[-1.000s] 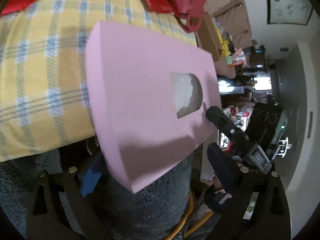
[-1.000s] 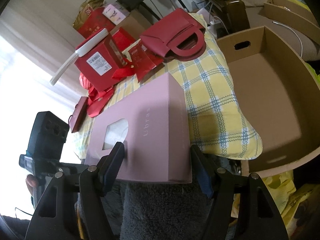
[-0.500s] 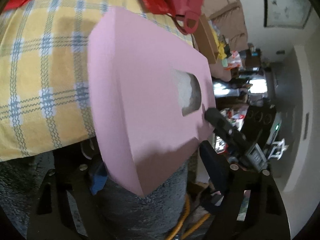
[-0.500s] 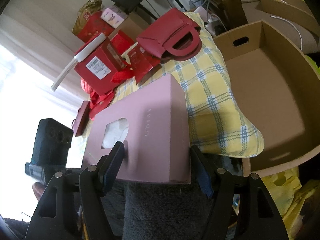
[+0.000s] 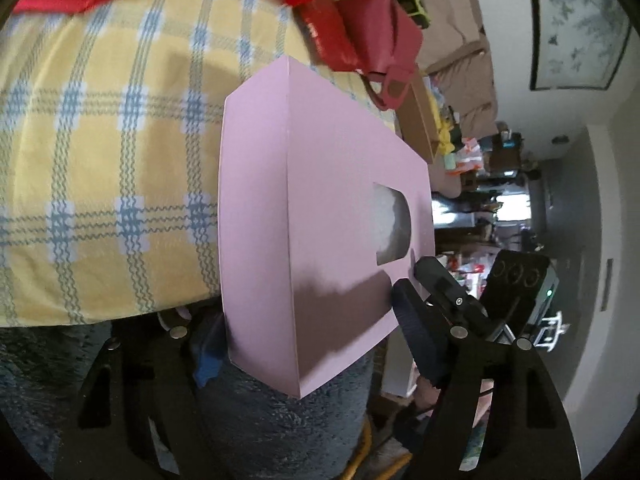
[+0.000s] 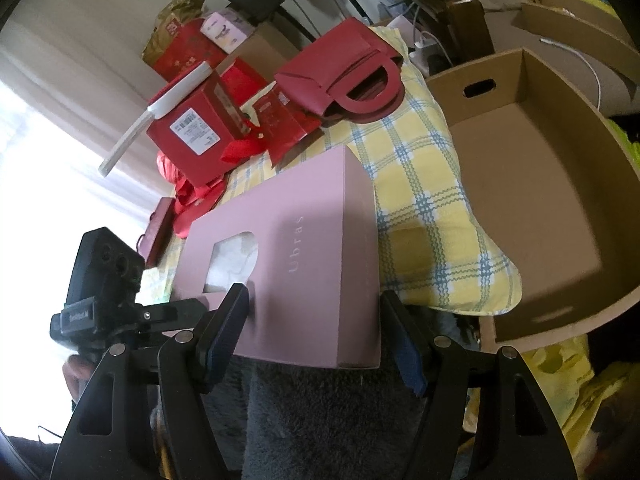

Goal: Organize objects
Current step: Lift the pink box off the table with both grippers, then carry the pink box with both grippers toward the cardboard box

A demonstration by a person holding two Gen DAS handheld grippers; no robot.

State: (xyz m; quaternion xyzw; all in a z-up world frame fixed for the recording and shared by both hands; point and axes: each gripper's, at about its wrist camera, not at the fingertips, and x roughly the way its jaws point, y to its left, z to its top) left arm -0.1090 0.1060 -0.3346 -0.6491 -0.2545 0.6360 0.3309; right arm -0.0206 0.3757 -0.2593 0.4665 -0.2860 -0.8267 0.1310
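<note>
Left gripper jaws closing in around pink box since earlier; right gripper clamps it. Next: lift into cardboard box.

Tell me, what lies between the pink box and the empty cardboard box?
In the right wrist view, only the yellow checked cloth lies between the pink box and the cardboard box.

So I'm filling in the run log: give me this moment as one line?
stage: gripping | right gripper: shut on pink box | left gripper: closing around box | cardboard box: empty
</note>
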